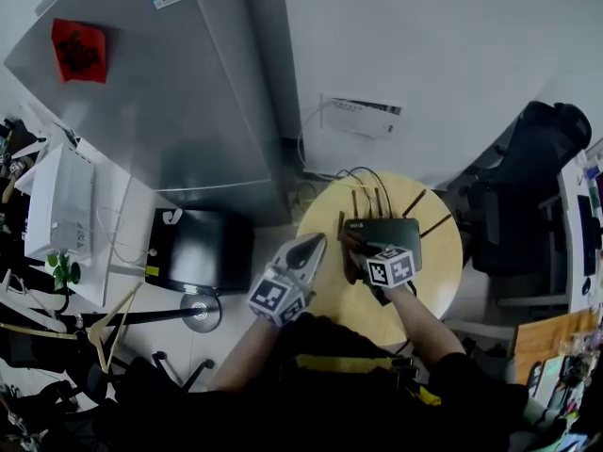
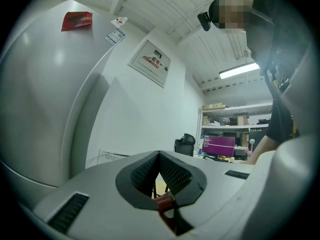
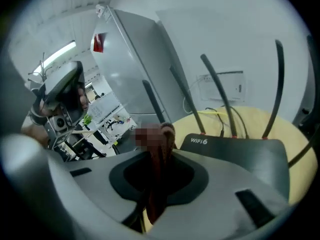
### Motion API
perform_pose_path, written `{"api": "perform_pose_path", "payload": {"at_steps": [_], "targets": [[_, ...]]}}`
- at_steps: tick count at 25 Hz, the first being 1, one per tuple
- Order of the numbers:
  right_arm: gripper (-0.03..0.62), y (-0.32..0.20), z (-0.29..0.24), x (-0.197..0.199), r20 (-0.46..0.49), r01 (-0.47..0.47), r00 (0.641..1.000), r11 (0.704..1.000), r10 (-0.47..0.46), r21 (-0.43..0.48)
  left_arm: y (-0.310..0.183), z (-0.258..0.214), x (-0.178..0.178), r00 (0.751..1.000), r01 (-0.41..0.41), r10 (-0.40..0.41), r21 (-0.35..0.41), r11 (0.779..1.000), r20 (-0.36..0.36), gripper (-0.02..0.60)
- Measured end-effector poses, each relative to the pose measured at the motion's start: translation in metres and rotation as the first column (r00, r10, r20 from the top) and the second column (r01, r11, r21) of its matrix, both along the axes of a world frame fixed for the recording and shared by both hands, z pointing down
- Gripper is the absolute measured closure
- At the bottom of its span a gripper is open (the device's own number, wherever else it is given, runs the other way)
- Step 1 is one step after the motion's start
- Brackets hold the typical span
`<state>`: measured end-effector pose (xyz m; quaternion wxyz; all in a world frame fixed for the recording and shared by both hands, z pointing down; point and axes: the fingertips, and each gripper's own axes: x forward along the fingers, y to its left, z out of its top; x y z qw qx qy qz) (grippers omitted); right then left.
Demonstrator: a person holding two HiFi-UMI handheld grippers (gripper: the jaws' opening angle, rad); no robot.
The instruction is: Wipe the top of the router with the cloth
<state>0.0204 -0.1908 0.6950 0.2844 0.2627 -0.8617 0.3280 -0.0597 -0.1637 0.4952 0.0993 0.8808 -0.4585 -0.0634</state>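
The round table (image 1: 445, 252) carries the router (image 1: 394, 231), lying flat with its long axis left to right. The right gripper (image 3: 161, 151), clenched on the cloth (image 3: 159, 179), is at the router's near-left corner, so the unwiped top stretches away to its right. The left gripper (image 2: 159, 155) hangs at the table's left edge, its 2 jaws pressed together on nothing.
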Motion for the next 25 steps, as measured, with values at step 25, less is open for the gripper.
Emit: {"api": "perform_pose_path", "payload": {"at_steps": [25], "targets": [[0.531,-0.014,0.056,0.065,-0.497,0.223,0.861,0.960,-0.112,0.169,0.002,0.004,0.008,1.000,-0.017,0.017,-0.048,0.999,0.003,0.581]]}}
